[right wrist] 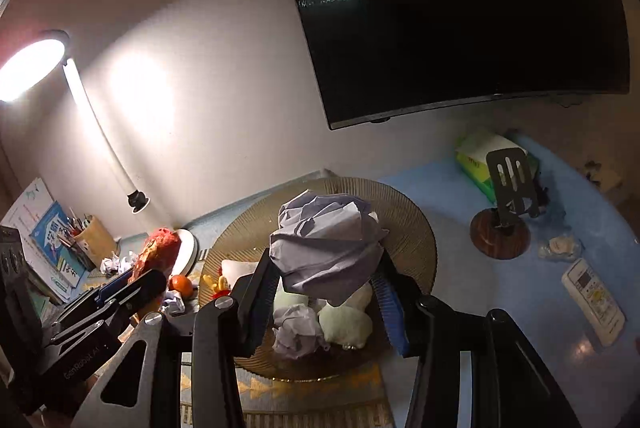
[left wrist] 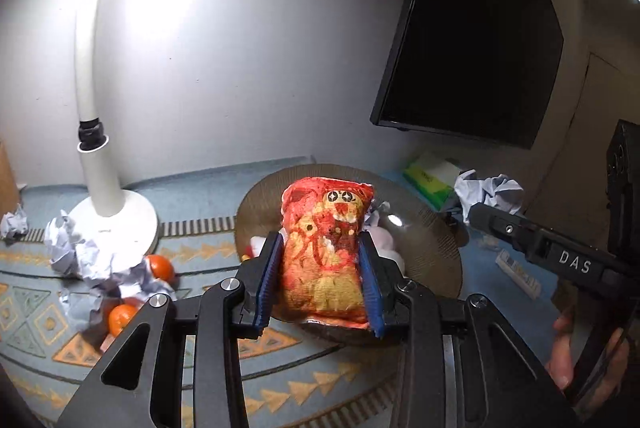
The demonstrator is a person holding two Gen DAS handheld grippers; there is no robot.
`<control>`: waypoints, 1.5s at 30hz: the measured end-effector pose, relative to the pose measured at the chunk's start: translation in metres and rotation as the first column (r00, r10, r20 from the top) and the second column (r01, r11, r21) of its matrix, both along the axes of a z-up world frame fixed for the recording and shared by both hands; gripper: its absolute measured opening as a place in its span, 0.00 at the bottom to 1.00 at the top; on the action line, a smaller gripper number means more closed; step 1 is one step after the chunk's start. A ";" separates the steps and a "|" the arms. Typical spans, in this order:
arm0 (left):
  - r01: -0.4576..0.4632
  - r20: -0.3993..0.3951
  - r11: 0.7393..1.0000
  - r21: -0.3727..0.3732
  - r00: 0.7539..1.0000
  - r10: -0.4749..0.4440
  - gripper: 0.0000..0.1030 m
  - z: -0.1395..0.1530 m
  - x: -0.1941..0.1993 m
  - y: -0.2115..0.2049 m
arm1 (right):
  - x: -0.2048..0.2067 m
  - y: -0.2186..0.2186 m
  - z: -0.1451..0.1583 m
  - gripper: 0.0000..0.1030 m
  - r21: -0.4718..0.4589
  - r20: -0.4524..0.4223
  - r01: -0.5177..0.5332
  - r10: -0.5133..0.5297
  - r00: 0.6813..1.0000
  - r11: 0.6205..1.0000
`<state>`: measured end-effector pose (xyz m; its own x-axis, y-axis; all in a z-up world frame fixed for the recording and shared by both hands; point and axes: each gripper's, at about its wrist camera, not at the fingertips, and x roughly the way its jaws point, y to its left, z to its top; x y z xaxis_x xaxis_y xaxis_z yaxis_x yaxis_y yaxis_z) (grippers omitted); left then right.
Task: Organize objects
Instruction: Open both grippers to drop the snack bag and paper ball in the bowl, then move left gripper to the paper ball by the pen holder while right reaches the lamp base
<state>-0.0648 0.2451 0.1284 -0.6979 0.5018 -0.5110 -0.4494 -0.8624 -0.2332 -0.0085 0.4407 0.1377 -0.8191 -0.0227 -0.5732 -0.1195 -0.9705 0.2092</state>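
The left gripper [left wrist: 320, 280] holds a plush toy [left wrist: 326, 248] above the near rim of the woven tray [left wrist: 436, 252]; the right gripper [right wrist: 326, 292] holds a crumpled paper ball [right wrist: 326, 248] over the tray's middle. In the tray lie another paper ball [right wrist: 298, 332] and soft toys [right wrist: 346, 324]. Left of the tray stands the lamp base [left wrist: 120, 224], with paper wads [left wrist: 92, 260] and oranges [left wrist: 160, 266] before it. Right of the tray lie a tissue box [right wrist: 476, 163], a phone stand [right wrist: 500, 232] and a remote [right wrist: 594, 300]

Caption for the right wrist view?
Right gripper holds crumpled paper above the ribbed tray.
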 end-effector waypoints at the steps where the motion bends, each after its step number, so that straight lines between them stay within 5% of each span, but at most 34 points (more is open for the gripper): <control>1: 0.003 -0.008 1.000 0.000 1.000 -0.003 0.36 -0.001 -0.005 0.007 | -0.007 0.001 -0.001 0.46 -0.002 0.002 -0.004 0.004 1.000 1.000; 2: 0.008 -0.019 1.000 -0.004 1.000 -0.008 0.45 -0.001 -0.009 0.013 | -0.013 0.001 -0.003 0.50 -0.003 0.005 -0.006 0.006 1.000 1.000; 3: 0.009 -0.024 1.000 -0.013 1.000 -0.009 0.50 -0.002 -0.013 0.018 | -0.019 0.002 -0.005 0.65 0.000 0.022 -0.003 0.003 1.000 1.000; 5: 0.001 -0.018 1.000 -0.019 1.000 -0.001 0.77 -0.003 -0.019 0.022 | -0.022 0.008 -0.009 0.72 -0.009 0.039 0.025 -0.024 0.999 1.000; 13: -0.040 -0.057 0.999 0.006 0.998 0.040 0.97 -0.003 0.025 -0.039 | 0.011 -0.014 -0.022 0.72 -0.054 0.051 -0.034 0.037 0.998 0.998; 18: -0.179 -0.073 0.984 0.010 0.981 0.179 0.98 -0.005 0.068 -0.117 | 0.040 -0.074 -0.023 0.79 -0.079 0.026 -0.169 0.171 0.985 0.982; 21: -0.302 -0.033 0.953 -0.001 0.953 0.302 0.99 -0.020 0.089 -0.166 | 0.049 -0.127 -0.041 0.84 -0.053 0.050 -0.274 0.276 0.960 0.960; 24: -0.410 0.098 0.912 -0.016 0.907 0.409 0.99 -0.057 0.097 -0.214 | 0.045 -0.179 -0.078 0.84 0.021 0.132 -0.341 0.335 0.933 0.940; 27: -0.472 0.303 0.880 0.046 0.846 0.438 0.99 -0.095 0.097 -0.262 | 0.037 -0.213 -0.113 0.84 0.098 0.222 -0.361 0.333 0.917 0.928; 31: -0.521 0.427 0.854 0.002 0.772 0.470 0.99 -0.123 0.094 -0.283 | 0.025 -0.212 -0.142 0.84 -0.031 0.244 -0.371 0.367 0.898 0.928; 38: -0.534 0.351 0.838 -0.113 0.767 0.537 0.99 -0.128 0.098 -0.261 | 0.022 -0.218 -0.151 0.84 0.067 0.301 -0.313 0.280 0.912 0.947; 44: -0.471 0.289 0.795 -0.383 0.756 0.587 1.00 -0.136 0.084 -0.229 | 0.021 -0.229 -0.154 0.89 0.138 0.335 -0.329 0.269 0.903 0.934; 45: -0.474 0.282 0.794 -0.382 0.758 0.588 1.00 -0.136 0.085 -0.228 | 0.021 -0.227 -0.154 0.90 0.131 0.331 -0.326 0.269 0.904 0.936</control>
<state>0.0204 0.0171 -0.0073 -0.5374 -0.0917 -0.8383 0.1728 -0.9850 -0.0031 0.0129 0.2135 -0.0165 -0.5758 -0.1112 -0.8100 0.1509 -0.9881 0.0284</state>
